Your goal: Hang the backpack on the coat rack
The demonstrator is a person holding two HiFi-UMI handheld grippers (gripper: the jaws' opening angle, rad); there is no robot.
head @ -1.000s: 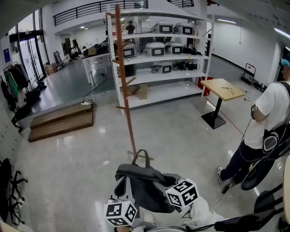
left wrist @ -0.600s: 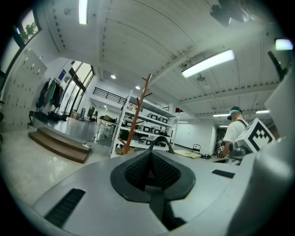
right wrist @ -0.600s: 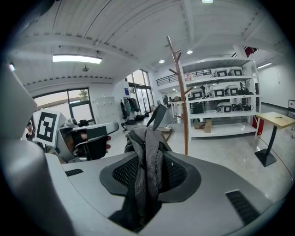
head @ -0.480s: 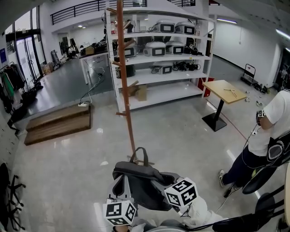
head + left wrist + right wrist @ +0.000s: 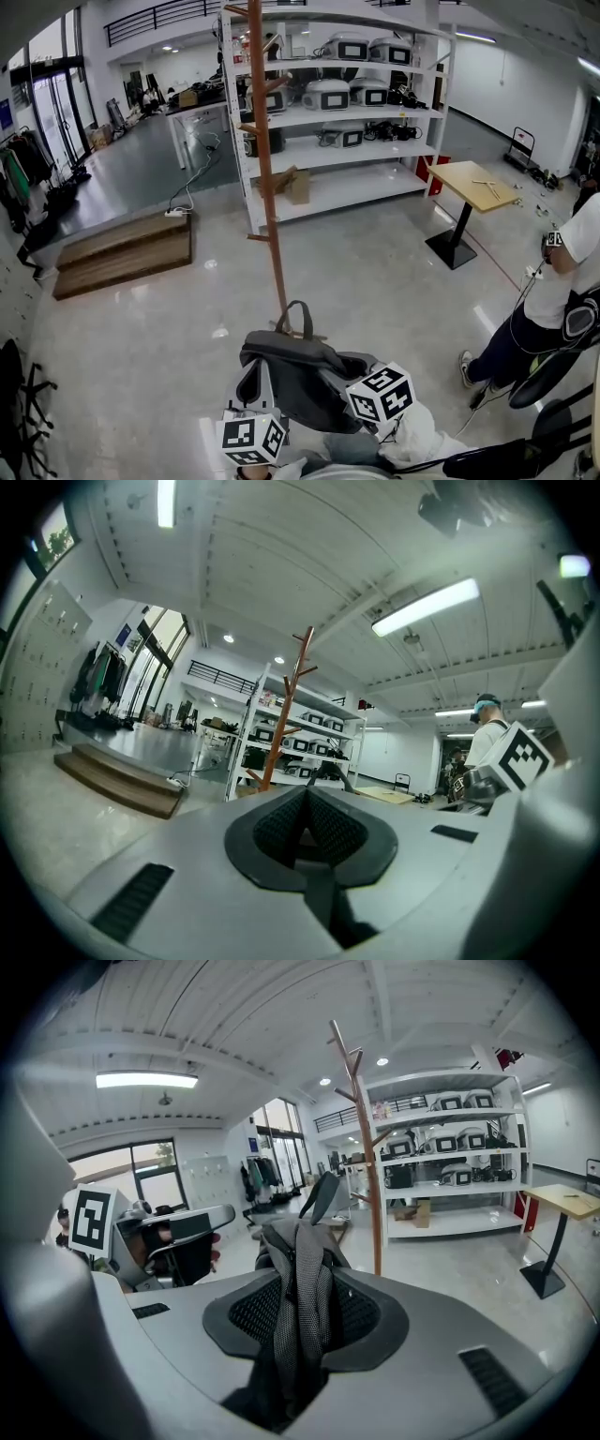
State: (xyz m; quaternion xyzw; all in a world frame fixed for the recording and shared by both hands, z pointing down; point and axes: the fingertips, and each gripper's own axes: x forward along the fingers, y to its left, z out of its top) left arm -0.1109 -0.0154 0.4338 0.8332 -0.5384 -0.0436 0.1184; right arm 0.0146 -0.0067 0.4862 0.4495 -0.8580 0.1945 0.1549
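A grey backpack (image 5: 302, 373) hangs in front of me, its top handle loop (image 5: 296, 319) standing upright. The wooden coat rack (image 5: 267, 169) rises from the floor just beyond it, and its base is right behind the handle. My right gripper (image 5: 298, 1269) is shut on a grey mesh strap of the backpack (image 5: 300, 1297); its marker cube (image 5: 380, 394) sits at the bag's right. My left gripper (image 5: 307, 803) has its pads together with no fabric showing between them; its cube (image 5: 250, 439) lies below the bag's left side. The rack (image 5: 286, 714) also stands ahead in the left gripper view.
White shelving (image 5: 347, 112) loaded with devices stands behind the rack. A small wooden table (image 5: 483, 185) is at the right and a person (image 5: 562, 281) stands at the right edge. A low wooden platform (image 5: 122, 253) lies at the left, and a black chair (image 5: 525, 450) at the bottom right.
Both grippers and the backpack have moved forward across the floor toward the coat rack, which now looks closer. The person at the right has slid toward the picture's edge.
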